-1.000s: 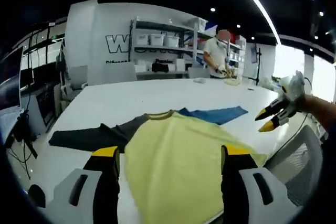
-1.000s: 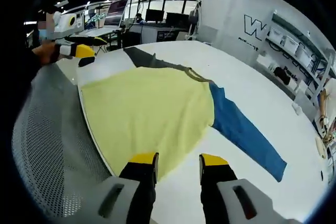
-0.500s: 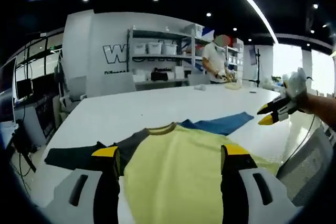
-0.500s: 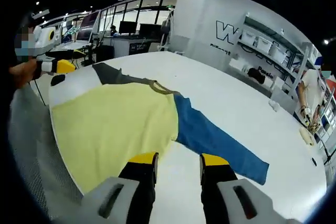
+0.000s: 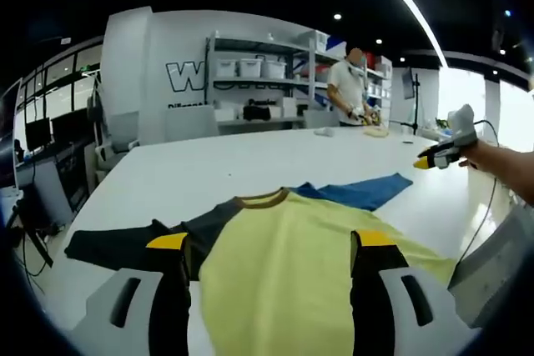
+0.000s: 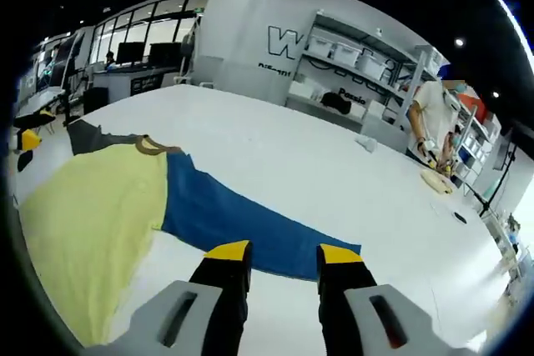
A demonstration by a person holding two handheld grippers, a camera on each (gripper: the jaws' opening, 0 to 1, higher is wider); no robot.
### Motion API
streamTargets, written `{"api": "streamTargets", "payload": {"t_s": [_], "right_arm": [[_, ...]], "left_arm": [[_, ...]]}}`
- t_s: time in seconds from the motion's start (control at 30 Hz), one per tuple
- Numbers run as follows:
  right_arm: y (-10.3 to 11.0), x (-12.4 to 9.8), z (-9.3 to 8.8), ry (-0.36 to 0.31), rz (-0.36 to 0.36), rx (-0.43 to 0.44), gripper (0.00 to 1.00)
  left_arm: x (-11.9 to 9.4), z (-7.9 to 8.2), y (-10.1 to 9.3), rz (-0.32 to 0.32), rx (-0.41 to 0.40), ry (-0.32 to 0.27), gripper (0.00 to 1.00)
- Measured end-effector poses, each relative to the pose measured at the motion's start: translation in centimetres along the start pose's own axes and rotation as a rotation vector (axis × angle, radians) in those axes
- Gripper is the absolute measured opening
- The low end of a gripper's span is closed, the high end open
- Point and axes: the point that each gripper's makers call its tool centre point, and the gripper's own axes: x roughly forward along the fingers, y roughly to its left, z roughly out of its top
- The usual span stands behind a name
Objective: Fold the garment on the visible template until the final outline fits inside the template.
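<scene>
Ahead of the left claw [image 5: 271,243], on the white counter [image 5: 250,156], lies a shirt [image 5: 309,256] spread flat, with a yellow body, a dark sleeve [image 5: 125,239] off to its left and a blue sleeve [image 5: 363,192] beyond its right jaw. Its jaws stand wide apart with nothing between them, over the yellow cloth. The right claw [image 6: 284,254] is open too, more narrowly, holding nothing, its tips just above the near edge of the blue sleeve [image 6: 234,218]. At the counter's far end, beyond both claws, a person [image 5: 346,85] stands by shelves [image 5: 259,72].
</scene>
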Motion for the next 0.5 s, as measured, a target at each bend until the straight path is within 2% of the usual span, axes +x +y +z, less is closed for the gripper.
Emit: {"api": "streamTargets", "payload": {"t_s": [0.13, 0.2, 0.37, 0.5], "right_arm": [[-3.6, 1.1, -2.1, 0.045, -0.098, 0.129, 0.28], [-4.6, 1.9, -3.0, 0.070, -0.128, 0.141, 0.28], [-5.7, 4.4, -5.1, 0.133, -0.155, 0.161, 0.26], [-6.2, 6.1, -5.9, 0.156, -0.154, 0.200, 0.25]], "left_arm": [[0.2, -1.0, -0.4, -0.015, -0.016, 0.039, 0.74], [0.3, -1.4, -0.6, -0.022, -0.009, 0.055, 0.74], [0.6, -2.5, -0.9, -0.035, -0.008, 0.097, 0.74], [0.7, -3.0, -0.5, -0.030, -0.018, 0.120, 0.74]]}}
